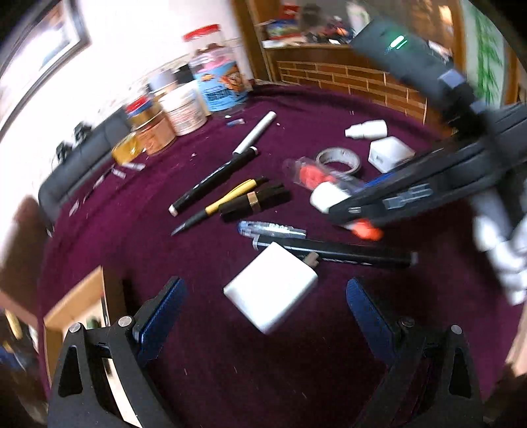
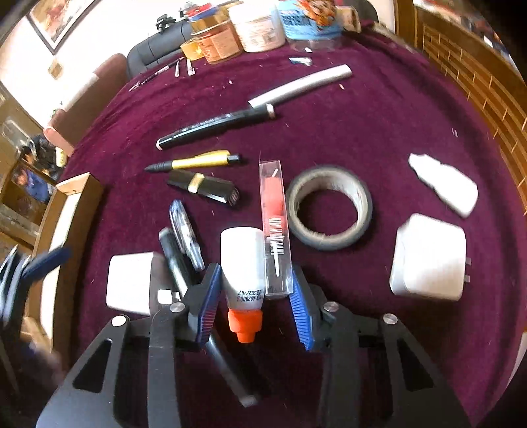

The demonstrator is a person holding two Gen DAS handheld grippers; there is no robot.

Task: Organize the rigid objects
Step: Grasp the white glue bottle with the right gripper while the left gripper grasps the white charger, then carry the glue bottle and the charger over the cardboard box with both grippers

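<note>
Right gripper straddling white bottle and clear case; pads not visibly pressing, grip unclear. Left gripper gaping wide, empty, hovering over white charger. Bare purple cloth lying open beyond tape roll. Jars crowding far edge, contents unreadable.

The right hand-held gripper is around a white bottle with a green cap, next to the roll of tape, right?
Almost. The cap is orange, not green. The right wrist view shows the right hand-held gripper around the white bottle with its orange cap pointing toward the camera. The roll of tape does lie nearby on the purple cloth.
</note>
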